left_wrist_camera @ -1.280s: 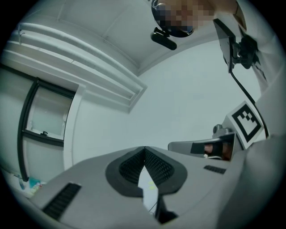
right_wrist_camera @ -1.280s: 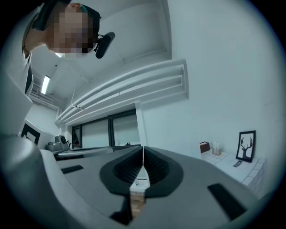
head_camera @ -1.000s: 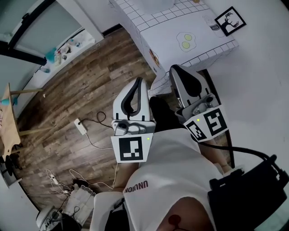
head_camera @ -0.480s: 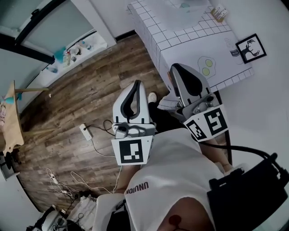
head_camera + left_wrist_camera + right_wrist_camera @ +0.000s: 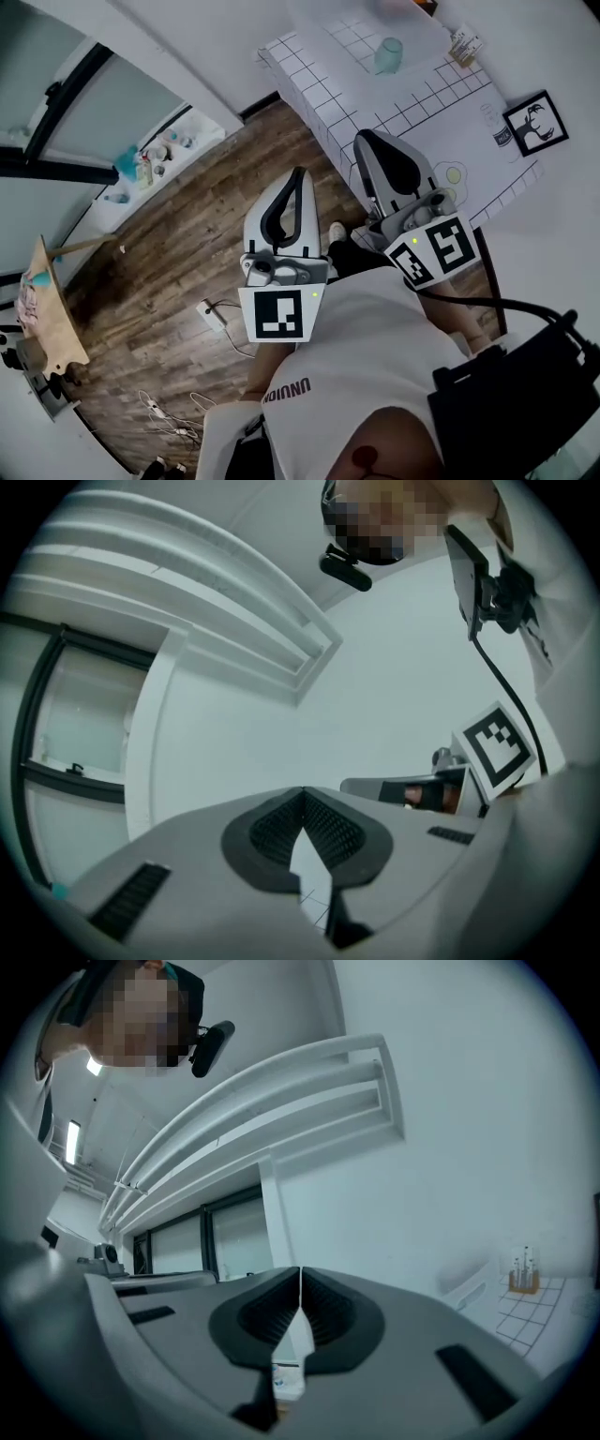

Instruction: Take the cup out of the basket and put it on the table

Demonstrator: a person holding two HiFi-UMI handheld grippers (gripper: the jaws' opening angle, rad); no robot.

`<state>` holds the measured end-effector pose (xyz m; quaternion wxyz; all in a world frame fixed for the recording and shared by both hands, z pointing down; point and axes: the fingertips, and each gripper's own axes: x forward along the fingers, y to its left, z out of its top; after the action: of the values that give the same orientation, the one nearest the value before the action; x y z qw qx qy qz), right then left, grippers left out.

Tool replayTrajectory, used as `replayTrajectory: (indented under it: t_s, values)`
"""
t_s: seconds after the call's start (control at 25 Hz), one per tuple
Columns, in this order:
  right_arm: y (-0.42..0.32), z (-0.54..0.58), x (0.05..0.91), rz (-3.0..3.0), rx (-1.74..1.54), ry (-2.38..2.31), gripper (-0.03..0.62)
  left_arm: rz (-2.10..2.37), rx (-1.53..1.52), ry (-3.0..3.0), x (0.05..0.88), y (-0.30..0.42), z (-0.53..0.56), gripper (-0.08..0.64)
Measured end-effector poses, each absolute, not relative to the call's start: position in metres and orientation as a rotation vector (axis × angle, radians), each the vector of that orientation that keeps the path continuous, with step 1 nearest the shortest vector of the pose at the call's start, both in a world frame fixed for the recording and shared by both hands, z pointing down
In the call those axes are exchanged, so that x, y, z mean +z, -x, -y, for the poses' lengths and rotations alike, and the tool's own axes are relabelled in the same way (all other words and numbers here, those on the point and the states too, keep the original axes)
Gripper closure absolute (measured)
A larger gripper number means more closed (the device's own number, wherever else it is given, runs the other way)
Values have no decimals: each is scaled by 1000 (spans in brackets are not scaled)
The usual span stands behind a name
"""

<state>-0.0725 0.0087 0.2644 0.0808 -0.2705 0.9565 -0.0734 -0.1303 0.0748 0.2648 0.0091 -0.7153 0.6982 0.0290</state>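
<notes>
A pale green cup [image 5: 388,54] stands at the far end of the white grid-cloth table [image 5: 323,89], inside a faint whitish basket [image 5: 323,21] as far as I can tell. Both grippers are held level in front of the person's body, well short of the cup. My left gripper [image 5: 298,180] hangs over the wooden floor, its jaws together with nothing between them [image 5: 302,794]. My right gripper [image 5: 366,142] reaches over the table's near edge, shut and empty too [image 5: 300,1274]. The right gripper view shows a white basket shape [image 5: 466,1283] beside small bottles [image 5: 521,1274].
On the table lie a framed deer picture [image 5: 535,123], a can [image 5: 503,127], a bottle rack [image 5: 466,43] and a fried-egg print [image 5: 454,173]. A power strip [image 5: 214,312] with cables lies on the floor; a low shelf [image 5: 150,164] and wooden stand [image 5: 52,309] are at left.
The person has moved toward the table: it has slid down and closer in the head view, and the cup has come into sight. Both grippers stayed shut and side by side.
</notes>
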Motion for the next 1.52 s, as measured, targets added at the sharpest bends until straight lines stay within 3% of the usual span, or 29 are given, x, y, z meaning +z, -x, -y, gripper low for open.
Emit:
replayTrajectory:
  t_s: [0.6,1.52]
  values:
    - [14,68,277,-2682,-261,1238,572,-1852,102,2546,263,102,31,548]
    - [-25,168,259,-2144,-178,1964,571,-938,169,2862,197,86,213,546]
